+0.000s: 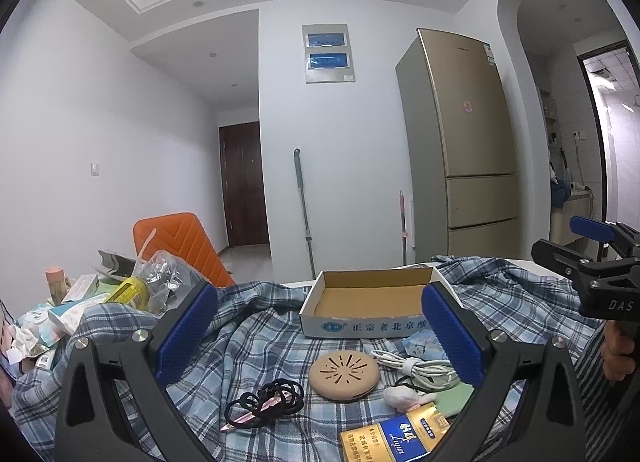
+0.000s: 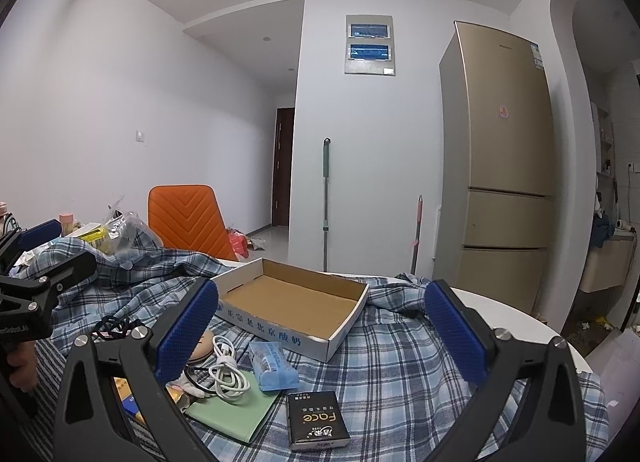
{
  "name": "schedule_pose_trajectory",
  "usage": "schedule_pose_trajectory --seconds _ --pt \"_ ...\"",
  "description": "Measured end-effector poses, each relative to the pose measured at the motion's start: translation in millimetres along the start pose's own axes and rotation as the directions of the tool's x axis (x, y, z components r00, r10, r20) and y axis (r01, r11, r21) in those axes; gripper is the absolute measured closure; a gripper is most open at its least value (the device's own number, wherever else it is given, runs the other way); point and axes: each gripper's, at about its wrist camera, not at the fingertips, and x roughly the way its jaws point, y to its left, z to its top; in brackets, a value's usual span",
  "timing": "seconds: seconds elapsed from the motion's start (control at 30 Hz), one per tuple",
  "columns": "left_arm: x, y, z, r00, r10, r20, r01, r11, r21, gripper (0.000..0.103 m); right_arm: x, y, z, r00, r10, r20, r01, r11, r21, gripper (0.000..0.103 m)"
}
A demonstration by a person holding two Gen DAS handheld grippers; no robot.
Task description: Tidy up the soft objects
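An empty cardboard box [image 1: 372, 294] [image 2: 292, 302] sits on a blue plaid shirt [image 1: 248, 342] [image 2: 400, 358] spread over the table. In front of it lie a round beige pad [image 1: 344, 376], a white cable [image 1: 416, 366] [image 2: 228, 374], black hair ties [image 1: 264, 406], a small pink plush [image 1: 404, 398], a blue tissue pack [image 2: 272, 366], a black tissue pack [image 2: 316, 424] and a green notebook [image 2: 236, 416]. My left gripper [image 1: 320, 330] is open and empty above these items. My right gripper [image 2: 320, 330] is open and empty, beside the box.
A cluttered pile of packets and a plastic bag [image 1: 156, 282] lies at the left. A blue and gold carton [image 1: 396, 438] lies near the front. An orange chair [image 2: 184, 218] stands behind the table. A gold fridge [image 2: 500, 166] and mops [image 2: 326, 202] stand against the wall.
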Motion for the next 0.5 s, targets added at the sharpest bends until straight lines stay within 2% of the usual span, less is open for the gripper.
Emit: schedule_pose_trajectory --seconds 0.5 --pt "-0.4 0.6 -2.1 1.0 0.019 -0.015 -0.019 1.0 -0.003 0.0 1.8 -0.5 -0.2 1.0 -0.004 -0.011 0.004 1.0 0.008 0.0"
